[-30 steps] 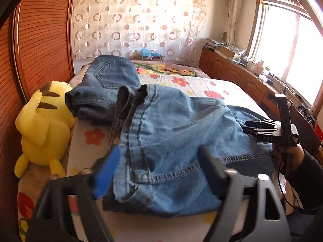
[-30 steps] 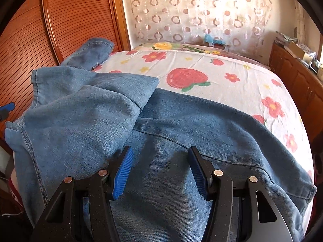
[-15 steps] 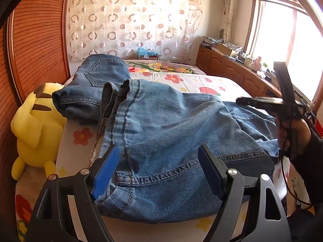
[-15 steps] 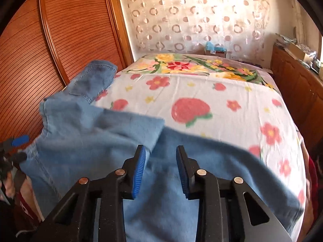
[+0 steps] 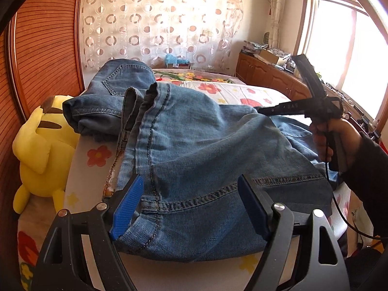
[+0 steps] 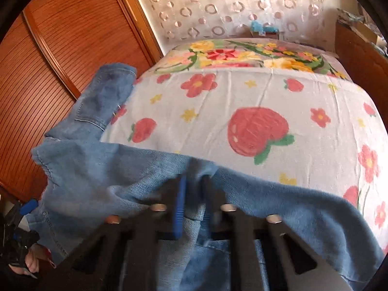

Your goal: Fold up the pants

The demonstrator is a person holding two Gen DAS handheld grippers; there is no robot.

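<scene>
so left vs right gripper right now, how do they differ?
Left gripper has its jaws spread wide over the jeans, gripping nothing; right gripper has its jaws nearly together with a fold of denim pinched between them. Left sits low at the near hem; right, seen from the left camera, is lifted above the jeans over the bed. Both have blue pads and black frames.

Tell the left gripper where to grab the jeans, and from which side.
Take the jeans at the stitched hem corner lying between the open left gripper, coming in low from the near bed edge. That corner is a flat, layered edge overhanging the flowered sheet toward the gripper, so the fingers can likely close over it. The right gripper looks pinched on denim farther along.
</scene>
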